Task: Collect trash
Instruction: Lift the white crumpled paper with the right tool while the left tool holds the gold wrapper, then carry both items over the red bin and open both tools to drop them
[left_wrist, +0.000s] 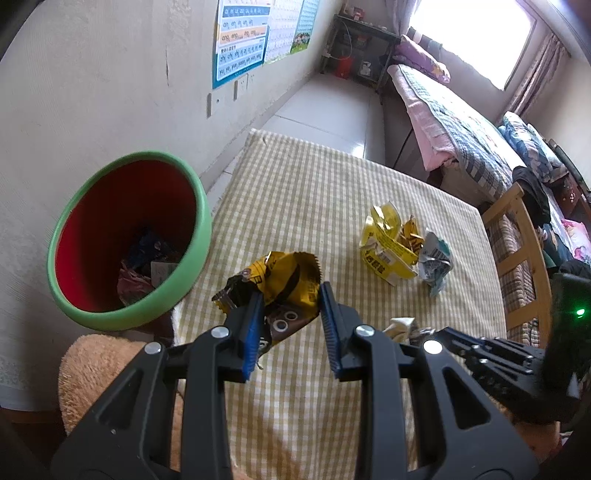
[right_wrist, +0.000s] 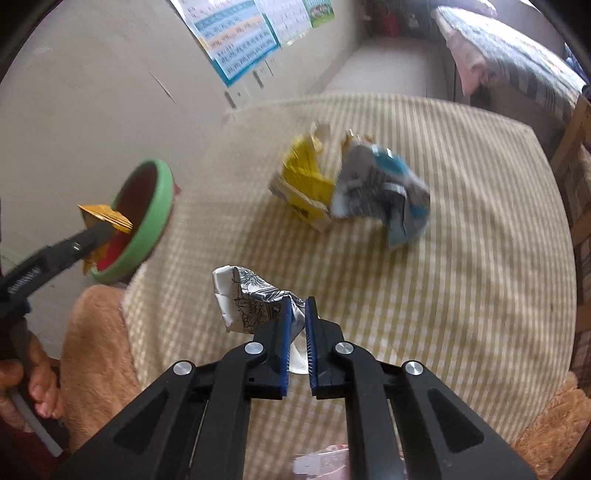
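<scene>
My left gripper (left_wrist: 290, 295) is shut on a crumpled yellow and brown snack wrapper (left_wrist: 280, 284) and holds it above the table's left edge, next to the green-rimmed red bin (left_wrist: 186, 273). The right wrist view shows that wrapper (right_wrist: 105, 218) over the bin's rim (right_wrist: 162, 206). My right gripper (right_wrist: 298, 308) is shut on a crumpled white and silver wrapper (right_wrist: 251, 299) above the checked tablecloth (right_wrist: 443, 295). A yellow carton (left_wrist: 388, 243) (right_wrist: 304, 184) and a blue-white wrapper (left_wrist: 436, 258) (right_wrist: 384, 192) lie together on the table.
The bin holds several pieces of trash (left_wrist: 144, 266). A tan plush cushion (left_wrist: 96, 373) sits below the bin. A wooden chair (left_wrist: 524, 251) and a bed (left_wrist: 454, 129) stand to the right. The wall with posters (left_wrist: 243, 40) is on the left.
</scene>
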